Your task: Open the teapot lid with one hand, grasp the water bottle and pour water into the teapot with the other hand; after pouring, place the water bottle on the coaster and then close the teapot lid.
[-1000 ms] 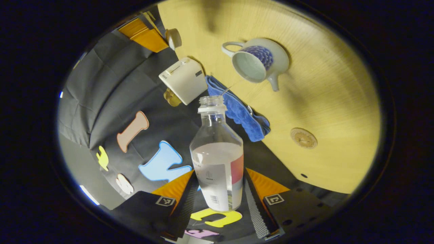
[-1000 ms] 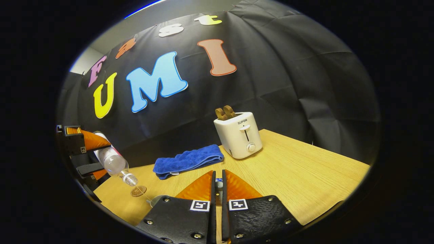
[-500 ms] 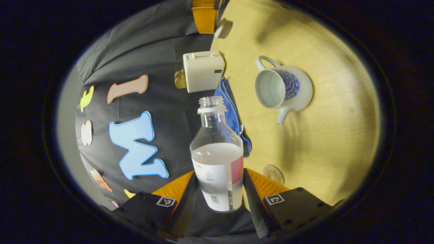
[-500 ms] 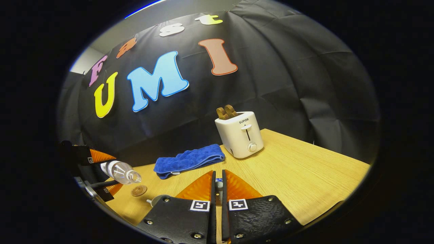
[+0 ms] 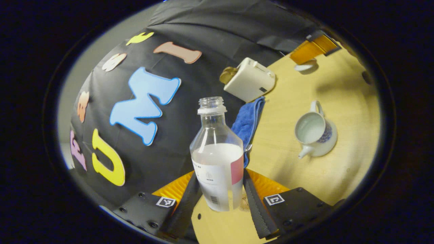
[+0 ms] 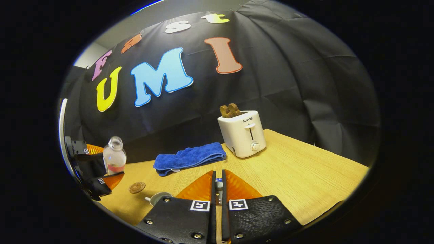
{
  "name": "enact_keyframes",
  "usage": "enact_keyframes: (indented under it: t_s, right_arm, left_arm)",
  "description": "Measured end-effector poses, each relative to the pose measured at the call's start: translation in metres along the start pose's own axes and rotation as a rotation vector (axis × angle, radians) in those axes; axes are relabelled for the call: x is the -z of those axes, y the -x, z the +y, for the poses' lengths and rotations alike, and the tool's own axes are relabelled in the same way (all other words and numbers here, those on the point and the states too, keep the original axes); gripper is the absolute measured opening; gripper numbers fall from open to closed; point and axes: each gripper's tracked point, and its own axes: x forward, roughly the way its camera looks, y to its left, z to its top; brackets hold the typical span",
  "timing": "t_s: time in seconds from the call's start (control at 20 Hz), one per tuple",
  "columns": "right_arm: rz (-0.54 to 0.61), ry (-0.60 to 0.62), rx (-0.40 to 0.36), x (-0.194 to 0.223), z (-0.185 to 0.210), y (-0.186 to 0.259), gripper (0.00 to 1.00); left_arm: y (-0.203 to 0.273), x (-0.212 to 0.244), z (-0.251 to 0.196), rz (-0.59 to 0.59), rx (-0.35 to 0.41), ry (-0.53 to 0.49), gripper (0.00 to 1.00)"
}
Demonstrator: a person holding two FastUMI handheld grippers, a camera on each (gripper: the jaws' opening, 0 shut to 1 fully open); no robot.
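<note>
Water bottle being held clear of the open teapot.

At the lower centre of the left gripper view, the uncapped, partly filled bottle is being clamped between both fingers of the left gripper; the lidless teapot is being seen at the right on the wooden table. In the right gripper view, the right gripper is being kept nearly closed at the bottom centre on a small object, presumably the teapot lid, and the coaster is lying at lower left near the upright bottle.
</note>
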Motion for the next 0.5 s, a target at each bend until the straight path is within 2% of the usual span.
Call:
enact_keyframes:
  t_s: [0.25,0.4,0.5]
  right_arm:
    - [0.02,0.037,-0.027,0.009,0.015,-0.004,0.06]
    - [0.029,0.073,-0.06,0.016,0.032,-0.005,0.06]
    - [0.044,0.071,-0.088,0.023,0.043,-0.005,0.06]
  left_arm:
    - [-0.026,0.044,0.032,0.006,-0.023,0.425,0.87]
    - [-0.039,0.073,0.042,0.001,-0.007,0.7,0.87]
    - [-0.047,0.088,0.045,0.013,0.004,0.794,0.86]
